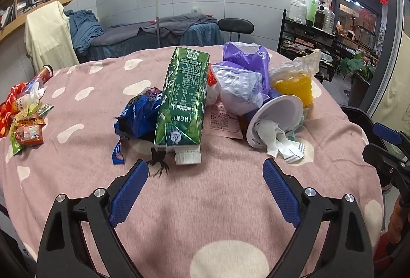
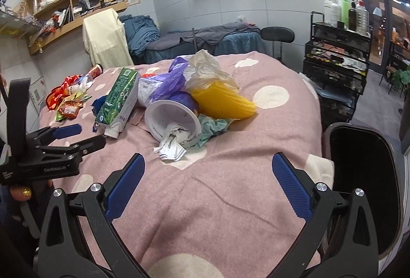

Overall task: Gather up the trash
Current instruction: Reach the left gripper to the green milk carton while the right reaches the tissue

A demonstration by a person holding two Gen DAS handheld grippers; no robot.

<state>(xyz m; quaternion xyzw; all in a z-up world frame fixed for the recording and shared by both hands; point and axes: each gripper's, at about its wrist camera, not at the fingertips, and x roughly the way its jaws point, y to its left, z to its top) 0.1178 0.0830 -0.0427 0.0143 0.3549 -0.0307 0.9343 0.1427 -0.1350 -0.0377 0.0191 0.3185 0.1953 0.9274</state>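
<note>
A pile of trash lies on the pink spotted table. A green carton (image 1: 183, 96) (image 2: 116, 101) lies flat, its white cap toward me. Beside it are a blue snack bag (image 1: 139, 115), a purple plastic bag (image 1: 243, 73) (image 2: 169, 83), a white cup stuffed with tissue (image 1: 275, 121) (image 2: 173, 121) and a yellow ridged container (image 1: 294, 87) (image 2: 223, 100). My left gripper (image 1: 205, 170) is open and empty, just short of the carton's cap. My right gripper (image 2: 207, 162) is open and empty, short of the cup.
Red and green snack wrappers (image 1: 24, 121) (image 2: 68, 101) and a red can (image 1: 43, 73) lie at the table's left. A black bin (image 2: 364, 175) stands at the table's right edge. A bed, chair, shelves and a bottle cart stand behind.
</note>
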